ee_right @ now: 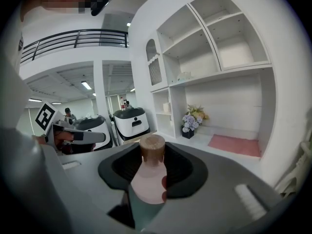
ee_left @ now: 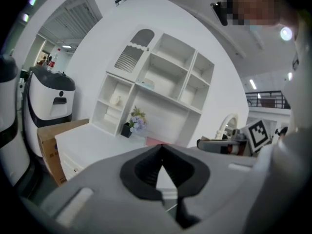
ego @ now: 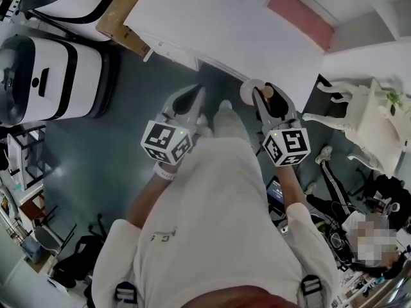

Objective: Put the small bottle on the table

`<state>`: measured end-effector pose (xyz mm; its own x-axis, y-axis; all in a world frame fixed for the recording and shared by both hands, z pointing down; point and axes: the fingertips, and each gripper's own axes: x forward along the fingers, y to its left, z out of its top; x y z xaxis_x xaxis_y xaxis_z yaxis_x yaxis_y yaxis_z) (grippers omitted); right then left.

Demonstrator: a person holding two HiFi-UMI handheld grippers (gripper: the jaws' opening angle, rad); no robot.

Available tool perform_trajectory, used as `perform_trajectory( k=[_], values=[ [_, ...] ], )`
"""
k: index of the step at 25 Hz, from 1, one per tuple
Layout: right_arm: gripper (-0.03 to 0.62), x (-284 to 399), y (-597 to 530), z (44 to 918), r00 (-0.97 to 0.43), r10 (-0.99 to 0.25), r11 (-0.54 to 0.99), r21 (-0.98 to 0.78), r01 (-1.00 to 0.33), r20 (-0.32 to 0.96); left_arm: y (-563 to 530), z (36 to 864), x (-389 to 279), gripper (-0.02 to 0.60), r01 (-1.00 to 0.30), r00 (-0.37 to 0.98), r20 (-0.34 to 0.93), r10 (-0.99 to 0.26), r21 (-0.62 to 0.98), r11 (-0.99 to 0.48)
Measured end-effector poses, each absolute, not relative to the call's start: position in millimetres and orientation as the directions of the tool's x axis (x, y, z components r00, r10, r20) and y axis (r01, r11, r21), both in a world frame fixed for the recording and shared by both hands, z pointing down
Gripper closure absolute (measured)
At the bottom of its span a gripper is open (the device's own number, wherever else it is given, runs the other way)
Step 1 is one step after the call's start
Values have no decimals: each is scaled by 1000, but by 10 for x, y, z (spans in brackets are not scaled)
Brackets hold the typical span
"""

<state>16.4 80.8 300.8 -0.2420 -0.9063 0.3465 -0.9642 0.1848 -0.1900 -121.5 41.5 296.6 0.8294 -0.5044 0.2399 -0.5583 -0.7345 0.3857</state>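
The small bottle (ego: 267, 92), pale pink with a cork stopper, sits upright between the jaws of my right gripper (ego: 268, 99), which is shut on it. In the right gripper view the bottle (ee_right: 147, 182) fills the gap and its cork (ee_right: 152, 146) sticks up past the jaw tips. The right gripper hovers at the near edge of the white table (ego: 218, 31). My left gripper (ego: 194, 97) is held beside it over the floor, shut with nothing in it; its tips (ee_left: 161, 146) meet.
A pink mat (ego: 300, 17) lies on the table's far right. A white shelf unit (ee_left: 156, 87) with a flower pot (ee_left: 134, 123) stands behind the table. White machines (ego: 45, 76) and a cardboard box (ego: 119, 24) stand left, a white chair (ego: 359, 117) right.
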Motion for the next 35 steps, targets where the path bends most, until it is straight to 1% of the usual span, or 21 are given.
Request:
perform_trajectory(
  k=[11,17,23,35],
  values=[
    [454,426,141,2976,-267,-894,222,-161,-962,361,-149,2822,-1011,580,-582,812,224,-539,377,-721],
    [454,648,-229,3199,-310,-874,271,-155,-950,374,-391,2930,-734,580,-614,789,264,-554,348,-709],
    [454,642,-683,3377,-354,-860,317,-161,-935,367,-631,3107,-644,580,-651,759,315,-571,327,-685],
    [454,732,-1533,3848,-401,-835,365,-166,-916,378,-1219,3549,-459,580,-717,697,373,-612,351,-602]
  ],
)
